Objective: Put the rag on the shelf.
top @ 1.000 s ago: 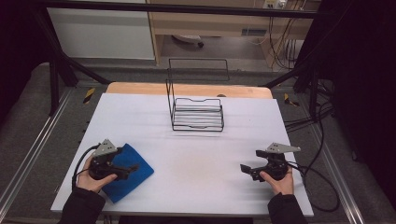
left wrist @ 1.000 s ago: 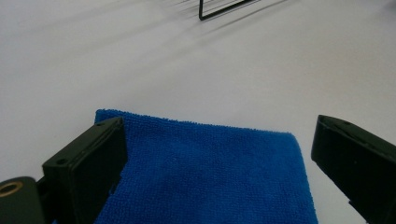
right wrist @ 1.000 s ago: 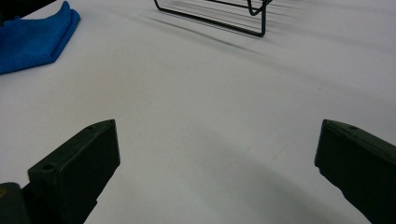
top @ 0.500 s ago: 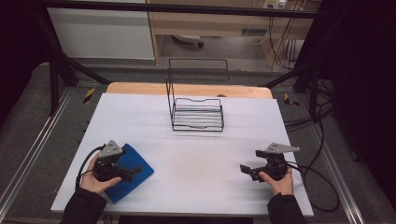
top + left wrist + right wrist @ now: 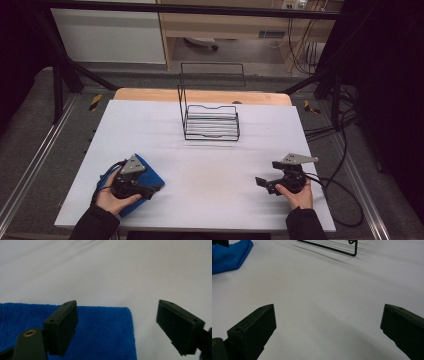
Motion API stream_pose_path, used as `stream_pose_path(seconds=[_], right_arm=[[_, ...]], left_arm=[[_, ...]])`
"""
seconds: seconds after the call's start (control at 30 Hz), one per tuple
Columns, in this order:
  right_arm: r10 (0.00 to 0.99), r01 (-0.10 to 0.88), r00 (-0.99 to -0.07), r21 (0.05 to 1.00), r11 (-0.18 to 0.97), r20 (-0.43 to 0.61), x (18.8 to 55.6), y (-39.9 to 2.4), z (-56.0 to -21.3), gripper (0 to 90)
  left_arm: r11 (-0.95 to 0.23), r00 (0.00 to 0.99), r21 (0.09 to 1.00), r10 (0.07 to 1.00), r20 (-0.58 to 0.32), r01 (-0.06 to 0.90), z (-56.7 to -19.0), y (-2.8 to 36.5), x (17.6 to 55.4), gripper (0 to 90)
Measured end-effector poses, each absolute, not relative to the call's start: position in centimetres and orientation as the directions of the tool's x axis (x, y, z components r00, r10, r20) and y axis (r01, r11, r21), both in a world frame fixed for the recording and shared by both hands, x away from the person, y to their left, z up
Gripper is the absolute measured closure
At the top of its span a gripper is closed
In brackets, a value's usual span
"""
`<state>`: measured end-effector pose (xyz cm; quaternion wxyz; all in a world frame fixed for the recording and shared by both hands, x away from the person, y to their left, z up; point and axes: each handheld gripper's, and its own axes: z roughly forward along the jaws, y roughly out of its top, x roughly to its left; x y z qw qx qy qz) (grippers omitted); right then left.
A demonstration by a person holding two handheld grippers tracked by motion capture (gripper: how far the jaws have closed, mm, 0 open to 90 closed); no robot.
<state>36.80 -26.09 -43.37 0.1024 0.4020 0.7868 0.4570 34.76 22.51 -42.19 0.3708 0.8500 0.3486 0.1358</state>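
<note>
The blue cloth is showing a looped, fuzzy terry pile, matt and soft-looking. The counter is wearing a smooth white covering, matt with faint creases, while a bare strip of pale wood is showing along its far edge. The rack is looking like thin black wire, lightly glossy. The left gripper is presenting jaws of matt black plastic, and a small brass-coloured metal insert is glinting near one.
</note>
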Motion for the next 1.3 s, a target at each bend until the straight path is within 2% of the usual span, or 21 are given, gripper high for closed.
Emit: stream_pose_path(seconds=[0.07, 0.1, 0.13, 0.17, 0.23, 0.53, 0.9, 1.0, 1.17, 1.3], right_arm=[[0.725, 0.538, -0.658, 0.801, 0.263, 0.203, 36.8, -26.0, -43.4, 0.7], [0.725, 0.538, -0.658, 0.801, 0.263, 0.203, 36.8, -26.0, -43.4, 0.7], [0.725, 0.537, -0.659, 0.801, 0.264, 0.203, 36.9, -26.0, -43.4, 0.7], [0.725, 0.537, -0.659, 0.801, 0.264, 0.203, 36.9, -26.0, -43.4, 0.7], [0.725, 0.539, -0.658, 0.8, 0.264, 0.204, 36.9, -26.0, -43.4, 0.8], [0.724, 0.539, -0.659, 0.799, 0.267, 0.204, 36.9, -26.0, -43.5, 0.9], [0.724, 0.539, -0.66, 0.798, 0.268, 0.202, 36.9, -25.9, -43.5, 1.0], [0.724, 0.54, -0.659, 0.798, 0.267, 0.203, 36.9, -25.9, -43.5, 1.0], [0.723, 0.54, -0.66, 0.798, 0.268, 0.204, 36.9, -25.9, -43.5, 1.1], [0.724, 0.54, -0.659, 0.799, 0.266, 0.205, 36.9, -25.9, -43.4, 1.1]], left_arm=[[-0.494, 0.73, 0.717, 0.683, -0.03, 0.492, -42.2, 22.1, 34.6, 32.4], [-0.496, 0.731, 0.713, 0.681, -0.034, 0.495, -42.3, 21.9, 34.5, 32.4], [-0.497, 0.73, 0.709, 0.683, -0.036, 0.5, -42.4, 21.7, 34.5, 40.6], [-0.503, 0.73, 0.702, 0.683, -0.035, 0.504, -42.5, 21.6, 34.5, 40.6], [-0.511, 0.729, 0.689, 0.684, -0.036, 0.514, -42.7, 21.3, 34.5, 49.2], [-0.534, 0.715, 0.658, 0.699, -0.009, 0.531, -43.9, 20.7, 35.0, 65.9], [-0.558, 0.695, 0.646, 0.717, 0.061, 0.52, -44.2, 20.2, 34.8, 78.9], [-0.537, 0.688, 0.647, 0.725, 0.028, 0.54, -44.1, 20.4, 35.0, 83.7], [-0.493, 0.676, 0.657, 0.736, -0.034, 0.57, -44.0, 20.9, 35.4, 85.7], [-0.439, 0.66, 0.7, 0.749, -0.061, 0.563, -43.0, 21.0, 35.2, 86.1]])
